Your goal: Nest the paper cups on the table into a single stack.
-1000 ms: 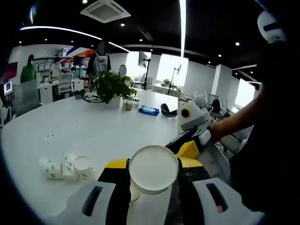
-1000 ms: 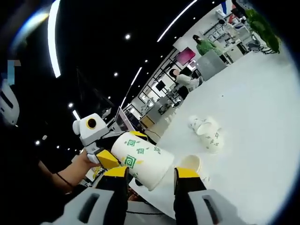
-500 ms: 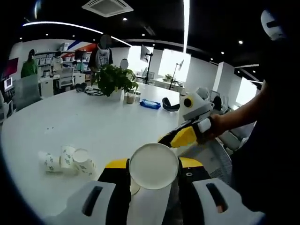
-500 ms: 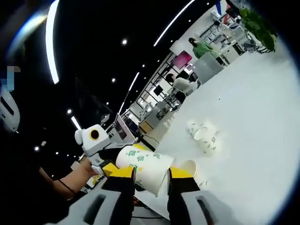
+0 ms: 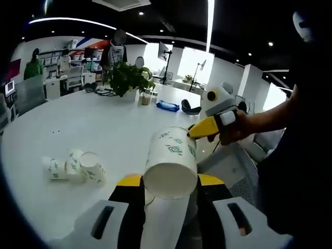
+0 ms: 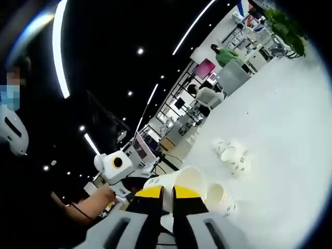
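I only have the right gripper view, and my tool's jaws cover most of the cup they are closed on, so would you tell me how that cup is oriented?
Observer: In the left gripper view the patterned cup is tilted. Its closed base faces that view's camera and its mouth end is up at the right tool.
Operator: Thank you. How many loose cups are in the cluster on the table?
Observer: Three loose cups, close together on the white table.
Operator: Is anything lying beyond them?
Observer: Yes, a blue packet and a black item lie near the far edge.
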{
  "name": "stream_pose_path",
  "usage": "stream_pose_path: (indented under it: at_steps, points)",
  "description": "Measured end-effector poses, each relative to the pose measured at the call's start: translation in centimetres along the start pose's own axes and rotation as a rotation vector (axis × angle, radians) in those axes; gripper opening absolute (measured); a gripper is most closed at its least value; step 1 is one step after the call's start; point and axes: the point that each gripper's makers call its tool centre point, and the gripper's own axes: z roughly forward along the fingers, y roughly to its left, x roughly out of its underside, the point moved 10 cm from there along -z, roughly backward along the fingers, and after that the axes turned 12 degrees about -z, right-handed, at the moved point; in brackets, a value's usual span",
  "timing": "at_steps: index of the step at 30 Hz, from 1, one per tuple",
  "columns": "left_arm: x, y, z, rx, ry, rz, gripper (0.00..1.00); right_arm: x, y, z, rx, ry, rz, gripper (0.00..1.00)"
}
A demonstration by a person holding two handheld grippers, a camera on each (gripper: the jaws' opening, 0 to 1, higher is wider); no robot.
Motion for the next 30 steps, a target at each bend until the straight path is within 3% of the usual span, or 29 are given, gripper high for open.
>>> stream_pose_path:
  at_steps: [10,13,17,22,30]
  points:
    - [0.4,0.6,0.0,-0.038,0.017,-0.003,0.32,-1.4,1.3,0.6,-0.053,-0.036,0.009,0.0]
    - [0.6,0.7,0.0,-0.06,-0.006,0.0,0.5,-2.0,1.5,0.7,-0.058,-0.047,-0.001,0.0]
    - [0.8,0.8,-0.3,-0.071,-0.018,-0.004,0.51,-2.6,1.5,0.7,-0.039,-0.05,-0.032,0.0]
    - [1.0,0.9,-0.6,-0.097,-0.041,-0.013,0.6,-3.1,1.4,0.9,-0.013,-0.037,-0.067,0.0]
    - [1.1,0.8,-1.4,-0.135,-0.091,-0.014,0.66,-2.9,1.1,1.8,0.042,0.065,-0.194,0.0]
